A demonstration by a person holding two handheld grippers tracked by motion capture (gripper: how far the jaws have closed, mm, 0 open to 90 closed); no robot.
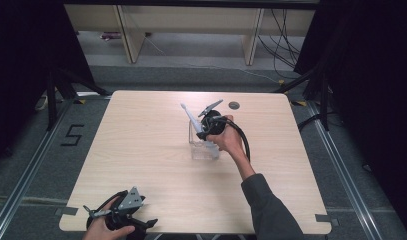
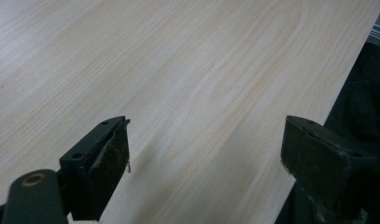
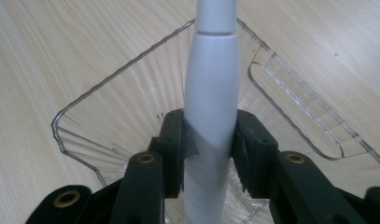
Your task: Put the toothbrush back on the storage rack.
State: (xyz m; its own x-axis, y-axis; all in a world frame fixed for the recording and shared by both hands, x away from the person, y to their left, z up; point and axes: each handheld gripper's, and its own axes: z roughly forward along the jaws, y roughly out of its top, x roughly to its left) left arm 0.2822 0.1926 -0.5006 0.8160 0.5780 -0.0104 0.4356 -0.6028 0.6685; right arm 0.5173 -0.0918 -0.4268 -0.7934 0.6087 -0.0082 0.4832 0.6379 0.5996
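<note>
Clamping the electric toothbrush (image 3: 211, 107) handle, my right gripper (image 3: 208, 144) aims its long axis over the clear container (image 3: 80, 105); left gripper (image 2: 204, 154) gapes empty.

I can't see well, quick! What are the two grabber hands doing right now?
Left gripper: open, holding nothing, over the table.
Right gripper: shut on the white toothbrush, over the clear container.
</note>
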